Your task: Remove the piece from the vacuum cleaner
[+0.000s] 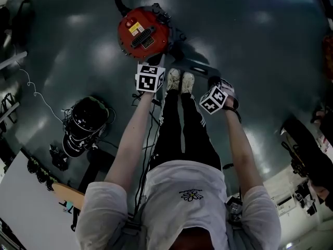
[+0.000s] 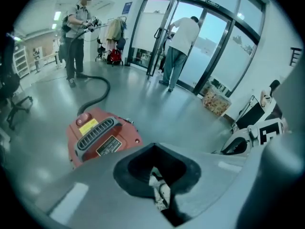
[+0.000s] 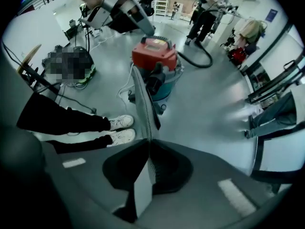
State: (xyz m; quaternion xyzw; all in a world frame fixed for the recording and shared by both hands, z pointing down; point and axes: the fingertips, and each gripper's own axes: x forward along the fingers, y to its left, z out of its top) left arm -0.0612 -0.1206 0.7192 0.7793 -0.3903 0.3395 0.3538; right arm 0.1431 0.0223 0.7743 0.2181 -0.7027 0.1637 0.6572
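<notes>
right gripper clamped on flat piece, held edge-on

The jaws of my right gripper and my left gripper look like smooth, matt grey plastic, each with a dull black, rubbery-looking pad set in. The piece is thin and flat, a smooth dull grey with a paler face; I cannot tell whether it is metal or plastic. The vacuum cleaner has a glossy red plastic top with a black slotted grille and a yellow label; its lower drum is teal with a soft sheen. Its hose is matt black. The floor is smooth, glossy grey and mirrors the lamps. My trousers are matt black cloth, my shoes white.
</notes>
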